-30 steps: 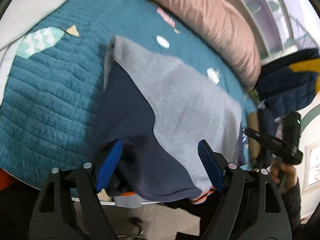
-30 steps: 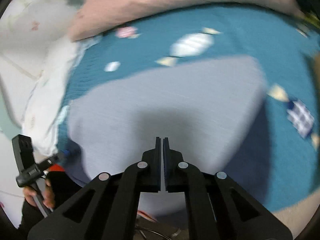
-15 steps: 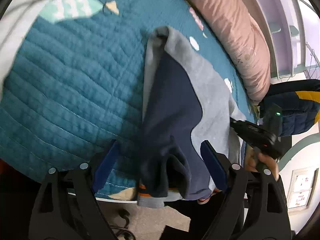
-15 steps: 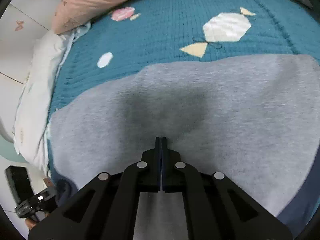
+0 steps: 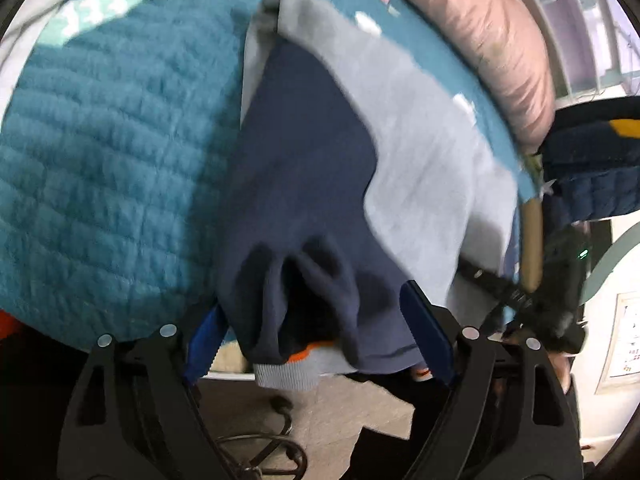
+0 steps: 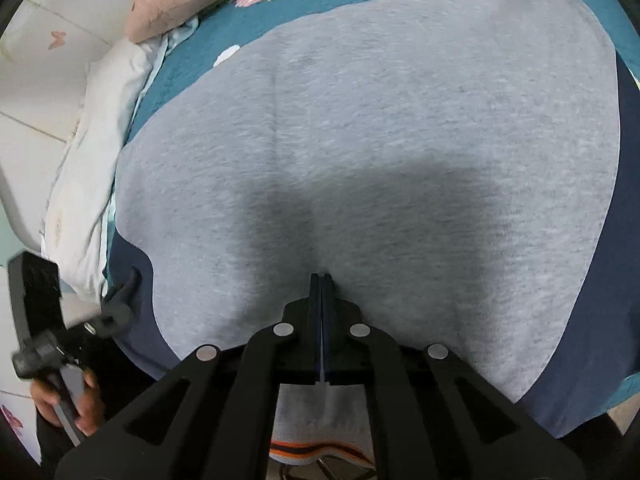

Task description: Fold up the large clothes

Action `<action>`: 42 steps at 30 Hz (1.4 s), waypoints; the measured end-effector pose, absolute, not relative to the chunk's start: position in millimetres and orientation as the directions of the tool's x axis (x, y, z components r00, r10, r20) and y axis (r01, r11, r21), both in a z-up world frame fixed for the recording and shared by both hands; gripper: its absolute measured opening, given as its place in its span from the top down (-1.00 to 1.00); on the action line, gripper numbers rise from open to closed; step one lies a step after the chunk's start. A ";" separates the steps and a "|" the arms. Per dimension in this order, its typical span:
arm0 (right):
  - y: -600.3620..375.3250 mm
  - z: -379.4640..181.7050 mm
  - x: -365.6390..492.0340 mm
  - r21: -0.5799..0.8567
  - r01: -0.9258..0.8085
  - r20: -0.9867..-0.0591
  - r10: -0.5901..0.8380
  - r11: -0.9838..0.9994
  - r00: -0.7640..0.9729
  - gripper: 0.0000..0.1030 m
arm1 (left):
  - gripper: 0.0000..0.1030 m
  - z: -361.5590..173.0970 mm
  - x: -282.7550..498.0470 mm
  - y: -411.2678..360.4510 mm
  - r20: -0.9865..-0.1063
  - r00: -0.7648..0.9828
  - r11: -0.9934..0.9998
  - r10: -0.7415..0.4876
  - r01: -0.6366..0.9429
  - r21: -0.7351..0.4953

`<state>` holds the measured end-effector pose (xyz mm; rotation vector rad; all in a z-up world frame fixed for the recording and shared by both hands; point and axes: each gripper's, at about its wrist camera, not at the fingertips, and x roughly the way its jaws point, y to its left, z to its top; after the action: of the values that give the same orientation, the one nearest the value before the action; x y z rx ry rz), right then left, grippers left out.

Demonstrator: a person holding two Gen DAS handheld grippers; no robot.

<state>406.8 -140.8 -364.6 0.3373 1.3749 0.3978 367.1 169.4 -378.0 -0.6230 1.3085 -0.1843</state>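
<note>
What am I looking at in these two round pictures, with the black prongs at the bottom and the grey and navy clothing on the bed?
There is no robot arm here. A person holds one hand-held gripper in each hand, and each carries a fisheye camera looking forward along its two fingers, so the black prongs are the gripper's own fingers.

In the left wrist view, the left hand-held gripper stands open, its blue pads either side of the bunched navy sleeve end; the picture is blurred and no pinch shows.

In the right wrist view, the right hand-held gripper is shut, its tip against the grey and navy sweatshirt. Whether it pinches fabric I cannot tell.

The sweatshirt lies on a teal quilt, with a pink pillow beyond. Its orange-striped hem hangs over the near edge.
</note>
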 end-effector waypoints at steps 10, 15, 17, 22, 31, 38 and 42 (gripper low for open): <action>-141.7 -359.8 366.2 0.449 -0.079 -0.886 0.455 0.890 0.086 1.00 | 0.32 -365.9 351.2 178.2 -0.815 0.349 0.807 -0.462 -0.216 -0.550; -149.5 -372.3 366.7 0.511 -0.034 -0.854 0.512 0.859 0.096 1.00 | 0.64 -340.0 346.8 166.6 -0.774 0.395 0.805 -0.495 -0.128 -0.580; -151.7 -371.1 365.2 0.519 -0.032 -0.848 0.519 0.854 0.104 1.00 | 0.67 -328.5 348.1 159.5 -0.753 0.412 0.800 -0.513 -0.091 -0.594; -163.4 -362.6 359.3 0.585 -0.013 -0.802 0.580 0.811 0.144 0.94 | 0.69 -309.8 353.4 137.4 -0.724 0.437 0.792 -0.534 -0.039 -0.609; -221.3 -342.6 350.0 0.672 0.035 -0.717 0.638 0.740 0.281 0.89 | 0.69 -265.2 375.6 61.9 -0.695 0.445 0.810 -0.565 0.135 -0.571; -294.5 -320.0 338.7 0.587 0.100 -0.744 0.487 0.803 0.457 0.89 | 0.68 -259.5 418.6 -45.5 -0.656 0.369 0.752 -0.658 0.288 -0.593; -337.4 -324.3 325.5 0.564 0.226 -0.761 0.394 0.794 0.515 0.89 | 0.68 -283.6 437.4 -107.1 -0.640 0.275 0.696 -0.718 0.304 -0.650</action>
<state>325.5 -337.4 -324.3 0.6765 1.0461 0.1113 437.4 -107.1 -283.6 -0.4454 1.0899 -0.7177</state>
